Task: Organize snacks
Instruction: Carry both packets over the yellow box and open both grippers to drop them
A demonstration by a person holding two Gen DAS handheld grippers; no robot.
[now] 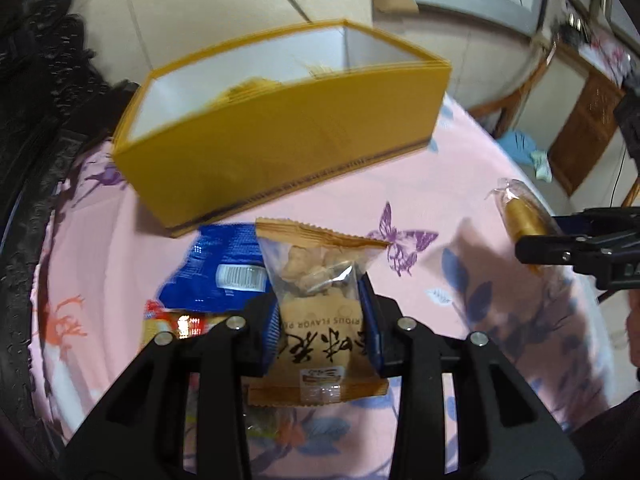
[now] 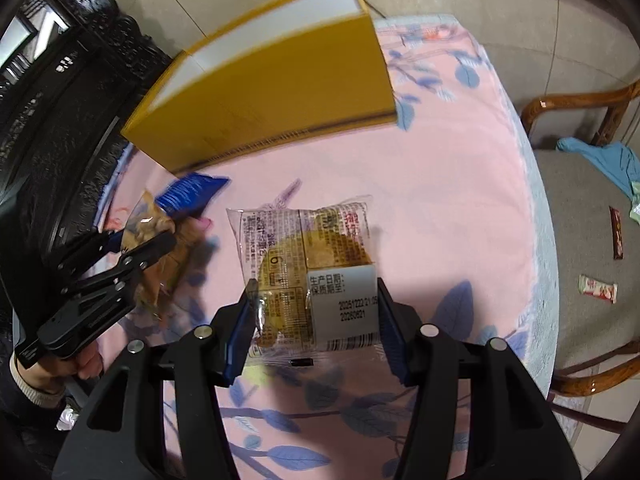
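My left gripper is shut on a tan peanut snack packet and holds it above the pink tablecloth, in front of the open yellow box. The box also shows in the right wrist view, and snacks lie inside it. My right gripper is shut on a clear-wrapped round cake packet, held above the cloth. In the left wrist view that cake packet and the right gripper sit at the right. In the right wrist view the left gripper is at the left with its packet.
A blue snack bag lies by the box's near side, with a red and yellow packet beside it. Dark carved furniture stands left. A wooden chair at right holds a blue cloth and small packets.
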